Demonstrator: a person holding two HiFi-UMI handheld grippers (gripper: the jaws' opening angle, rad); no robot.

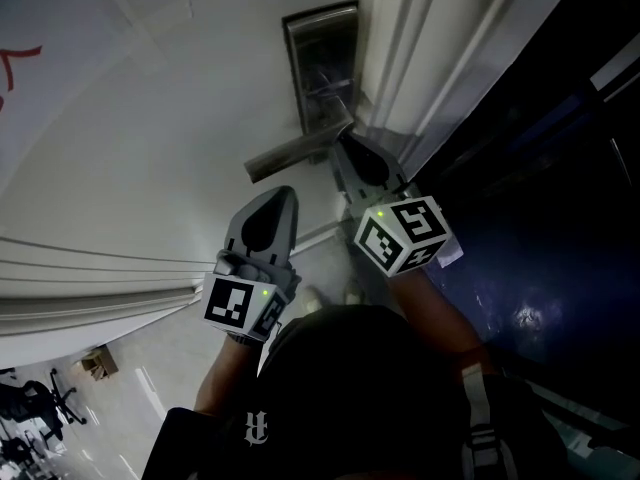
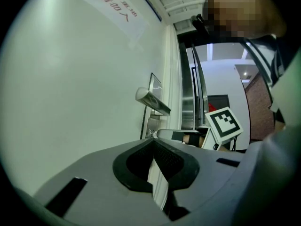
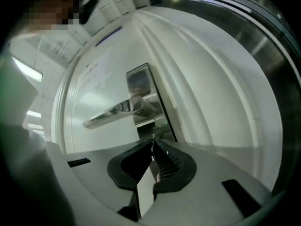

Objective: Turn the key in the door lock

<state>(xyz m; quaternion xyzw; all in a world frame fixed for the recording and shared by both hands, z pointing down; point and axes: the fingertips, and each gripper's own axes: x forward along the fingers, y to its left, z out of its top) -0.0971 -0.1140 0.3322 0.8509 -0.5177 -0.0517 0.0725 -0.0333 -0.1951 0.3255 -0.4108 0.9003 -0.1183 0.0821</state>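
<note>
Both pinched together: left tongs (image 1: 282,196) empty; right tongs (image 1: 345,140) nipping key (image 3: 152,150) at lock (image 1: 322,68); turn looks underway, not confirmed done.

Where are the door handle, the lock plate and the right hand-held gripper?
door handle (image 1: 295,154), head view, middle of the lever.
lock plate (image 1: 317,46), head view, upper part of the metal plate.
right hand-held gripper (image 3: 153,142), right gripper view, where its closed fingertips meet.

Pale floor (image 1: 140,418) lower left; 1 black office chair (image 1: 45,400) at left edge, small brown box (image 1: 97,364) near; dark glossy panel (image 1: 560,218) right, glare spot.
</note>
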